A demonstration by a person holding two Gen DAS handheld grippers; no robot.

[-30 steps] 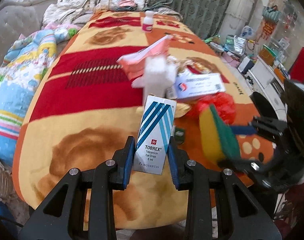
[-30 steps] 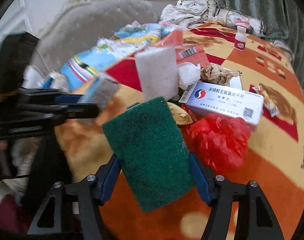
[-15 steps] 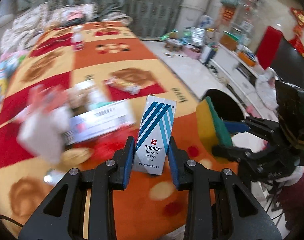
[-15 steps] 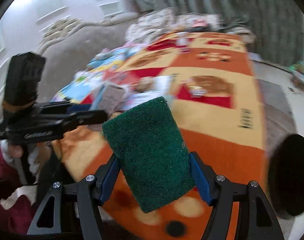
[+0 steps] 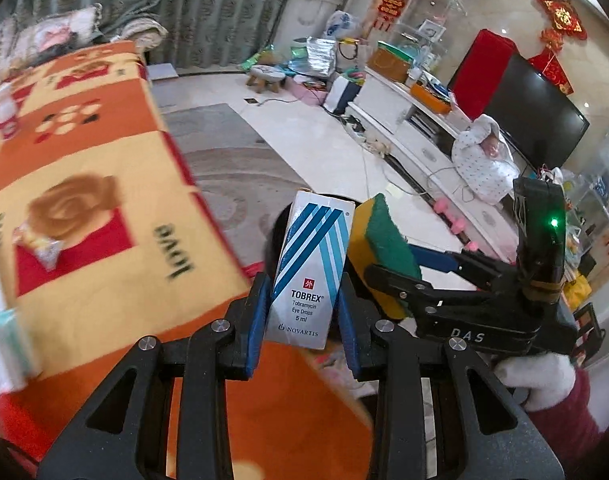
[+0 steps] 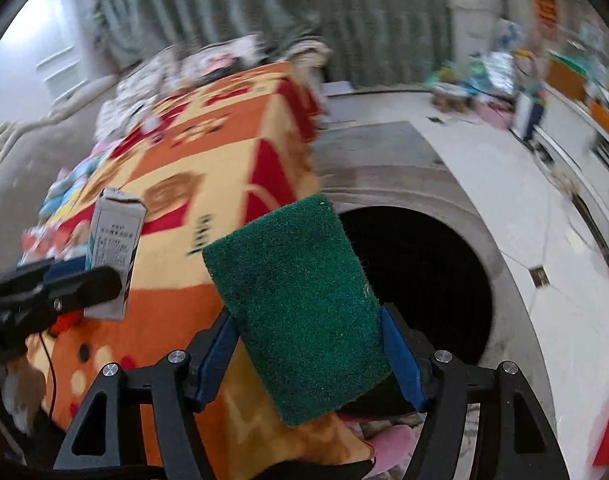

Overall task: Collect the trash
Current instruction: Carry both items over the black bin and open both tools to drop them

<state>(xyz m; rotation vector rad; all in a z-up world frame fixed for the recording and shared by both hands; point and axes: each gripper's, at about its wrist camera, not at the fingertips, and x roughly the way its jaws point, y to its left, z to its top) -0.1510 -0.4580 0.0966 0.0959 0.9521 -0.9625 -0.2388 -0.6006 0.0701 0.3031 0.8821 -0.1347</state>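
my left gripper (image 5: 302, 304) pinches a tobrex eye-drops box (image 5: 310, 268) upright between its blue pads, held past the edge of the orange and yellow blanket (image 5: 84, 184). my right gripper (image 6: 310, 354) clamps a scouring sponge (image 6: 300, 304) (green scrub face toward the camera, yellow foam behind), tilted a little. in the left wrist view the sponge sits just beside the box, to its right. below and beyond the sponge gapes the dark round mouth of a black bin (image 6: 420, 276) on the floor, beside the blanket's edge.
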